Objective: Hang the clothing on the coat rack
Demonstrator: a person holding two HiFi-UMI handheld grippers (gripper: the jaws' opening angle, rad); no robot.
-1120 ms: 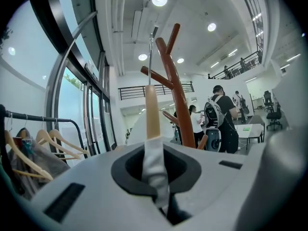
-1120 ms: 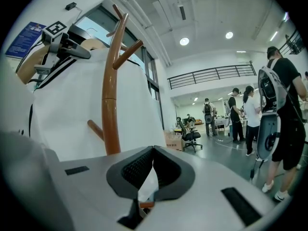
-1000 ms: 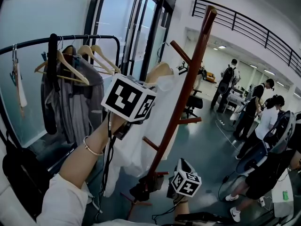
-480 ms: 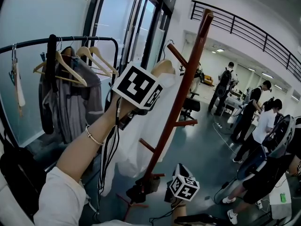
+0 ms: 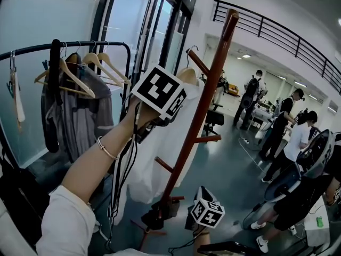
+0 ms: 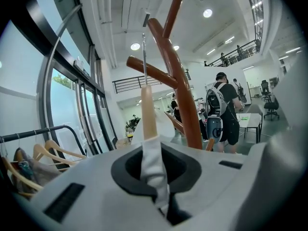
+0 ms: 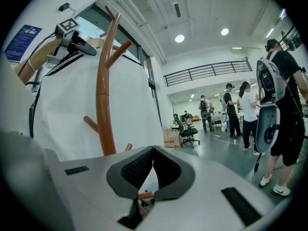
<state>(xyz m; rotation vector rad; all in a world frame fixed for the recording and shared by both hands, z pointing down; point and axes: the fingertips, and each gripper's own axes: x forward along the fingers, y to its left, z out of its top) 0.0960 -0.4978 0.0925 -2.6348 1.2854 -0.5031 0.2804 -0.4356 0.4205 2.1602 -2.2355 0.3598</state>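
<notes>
Vertically, white garment [image 5: 153, 161]; hanger hook [image 5: 187, 50] upward.

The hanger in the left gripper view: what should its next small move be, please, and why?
Probably carry the hook over the upper peg: the left hand-held gripper grips the hanger, and its hook seems beside that peg, not resting on it.

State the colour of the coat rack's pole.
Reddish brown coat rack, clearest in the head view.

Tall glass doors [image 5: 160, 36] left, balcony railing [image 5: 277, 31] above, grey floor [image 5: 229, 164], office chair [image 7: 189, 129] apparently black.
</notes>
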